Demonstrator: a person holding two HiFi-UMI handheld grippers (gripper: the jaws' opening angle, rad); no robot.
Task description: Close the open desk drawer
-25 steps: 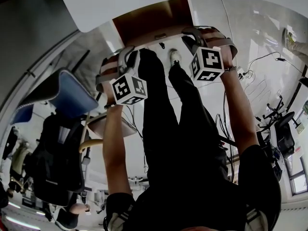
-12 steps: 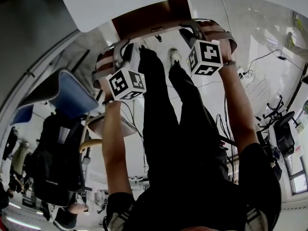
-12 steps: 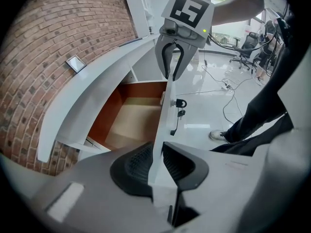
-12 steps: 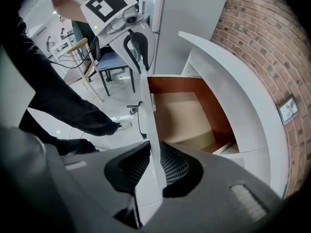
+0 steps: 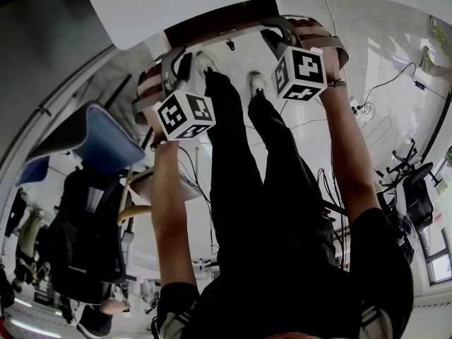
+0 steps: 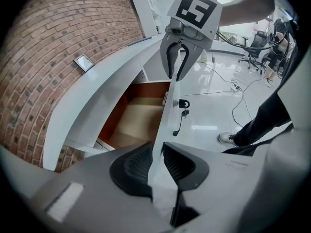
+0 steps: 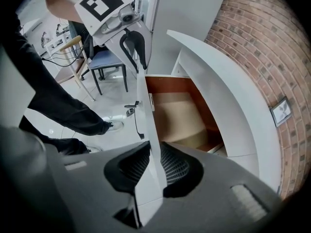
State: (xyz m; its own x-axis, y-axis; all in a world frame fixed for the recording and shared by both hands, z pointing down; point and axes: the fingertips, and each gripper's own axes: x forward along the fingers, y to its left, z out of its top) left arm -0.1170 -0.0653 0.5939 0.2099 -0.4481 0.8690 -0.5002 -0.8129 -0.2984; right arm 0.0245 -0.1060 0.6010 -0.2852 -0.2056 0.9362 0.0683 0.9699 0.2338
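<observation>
Both tools are clamped on the drawer. In the left gripper view, my left tool [image 6: 159, 165] has its two dark ribbed pads closed on the top edge of the white front panel [image 6: 170, 115], one pad on the inner face and one on the outer, at the near end of that edge. The right gripper view shows the same thing from the other end: right tool [image 7: 154, 166] is pinched on the same edge, w/ the panel running straight away from it betw. the pads. Each tool shows up in the other's view at the far end of the panel, marker cube on top, jaws straddling the edge.

The drawer [image 6: 138, 120] is open, pulled out from under the curved white table [image 6: 97, 96]. Its brown inside and pale floor are in plain sight in both gripper views. The table backs onto a brick wall [image 6: 48, 47].

A small dark bit [image 6: 181, 111] hangs off the panel's outer face about mid-length. It's prob. a key w/ a strap, but too small to be sure.

In the head view, both forearms reach fwd w/ the tools at the drawer's edge, and black-trousered legs [image 5: 268, 189] are below them. A blue chair [image 5: 106, 136] stands off to the left side, apart from the table.
</observation>
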